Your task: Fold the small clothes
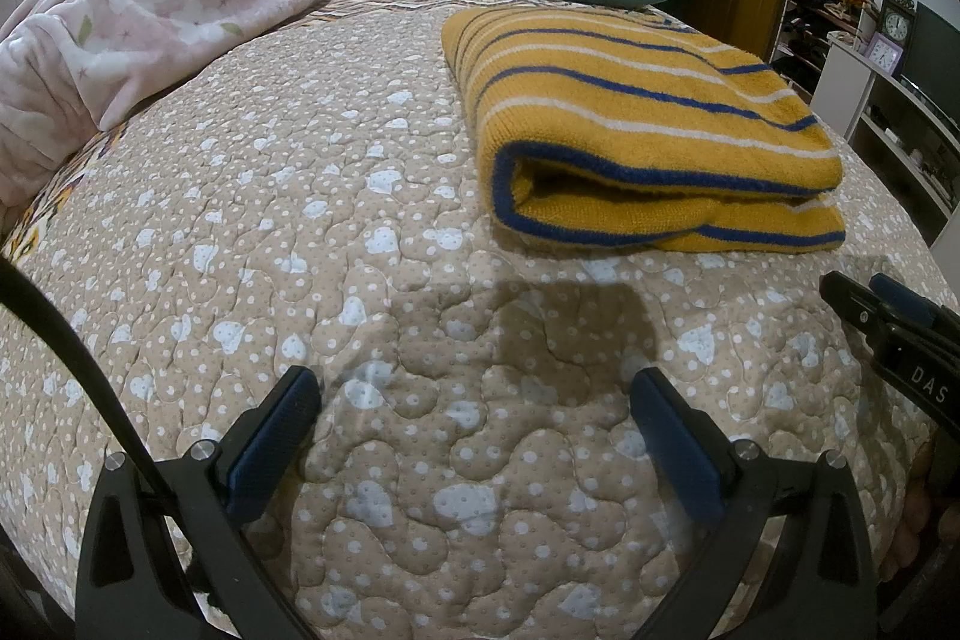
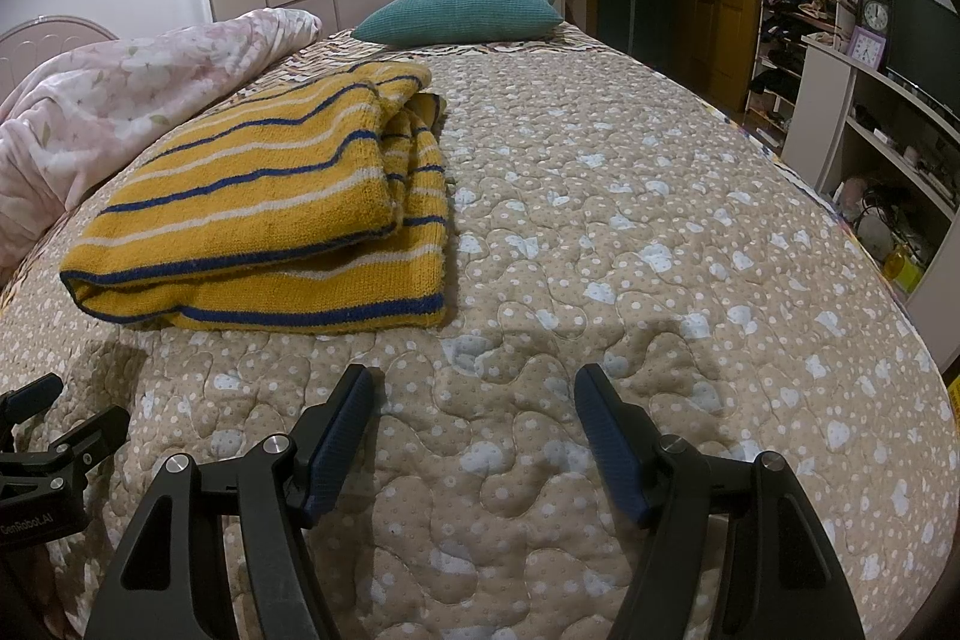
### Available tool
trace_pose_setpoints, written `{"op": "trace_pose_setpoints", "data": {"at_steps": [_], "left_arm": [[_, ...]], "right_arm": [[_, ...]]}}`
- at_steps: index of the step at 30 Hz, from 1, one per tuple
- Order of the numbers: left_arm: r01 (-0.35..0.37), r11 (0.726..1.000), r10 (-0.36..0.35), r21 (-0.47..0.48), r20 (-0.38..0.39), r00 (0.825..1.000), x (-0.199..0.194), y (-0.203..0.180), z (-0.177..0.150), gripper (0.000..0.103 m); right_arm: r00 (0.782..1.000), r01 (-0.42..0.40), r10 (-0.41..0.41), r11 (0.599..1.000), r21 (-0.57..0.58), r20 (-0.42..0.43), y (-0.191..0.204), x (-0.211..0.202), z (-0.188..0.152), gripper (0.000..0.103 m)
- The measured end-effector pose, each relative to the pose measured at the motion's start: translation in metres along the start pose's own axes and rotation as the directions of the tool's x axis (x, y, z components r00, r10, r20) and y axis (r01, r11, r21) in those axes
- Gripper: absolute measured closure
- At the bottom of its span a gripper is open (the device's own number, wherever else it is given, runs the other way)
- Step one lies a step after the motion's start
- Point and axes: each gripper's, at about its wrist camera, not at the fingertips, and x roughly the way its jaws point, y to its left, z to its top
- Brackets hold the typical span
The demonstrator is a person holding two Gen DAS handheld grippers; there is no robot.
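Fingers (image 1: 282,436) of left gripper (image 1: 477,400) spread wide, nothing between them. Right gripper (image 2: 474,400) likewise wide apart, holding nothing. Both hover above bed quilt (image 2: 660,250), short of garment. Yellow striped sweater (image 1: 648,130) lies folded on quilt, ahead of and between both grippers, untouched. Teal pillow (image 2: 456,10) beyond sweater at far end. Pink floral blanket (image 1: 150,28) bunched at left edge of bed.

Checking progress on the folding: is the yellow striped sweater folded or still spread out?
Folded. The yellow striped sweater lies on the quilted bedspread as a compact stack, with layered edges and a rounded fold facing both cameras.
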Motion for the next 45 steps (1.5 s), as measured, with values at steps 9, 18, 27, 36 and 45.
{"op": "trace_pose_setpoints", "data": {"at_steps": [9, 18, 27, 36, 45], "left_arm": [[0.0, 1.0, 0.0, 0.001, -0.001, 1.0, 0.0, 0.0, 0.0, 0.0], [0.0, 1.0, 0.0, 0.001, -0.009, 1.0, -0.001, 0.001, -0.002, 0.0], [-0.001, 1.0, 0.001, -0.001, -0.034, 0.999, 0.002, 0.002, 0.003, 0.0], [0.001, 1.0, -0.003, -0.011, -0.151, 0.989, 0.008, 0.004, 0.015, 0.0], [0.001, 1.0, -0.003, -0.009, -0.155, 0.988, 0.009, 0.005, 0.016, 0.0]], "right_arm": [[1.0, 0.0, 0.0, 1.0, -0.001, 0.0, 0.0, 0.0, 0.0, 0.029], [1.0, 0.0, 0.0, 1.0, -0.001, 0.0, 0.0, 0.0, 0.0, 0.029], [1.0, 0.0, 0.0, 1.0, -0.002, 0.0, 0.0, 0.0, 0.0, 0.029], [1.0, -0.002, 0.002, 1.0, -0.002, -0.001, 0.0, 0.0, 0.0, 0.028], [1.0, -0.001, 0.001, 1.0, -0.002, 0.0, 0.0, 0.0, 0.0, 0.028]]}}
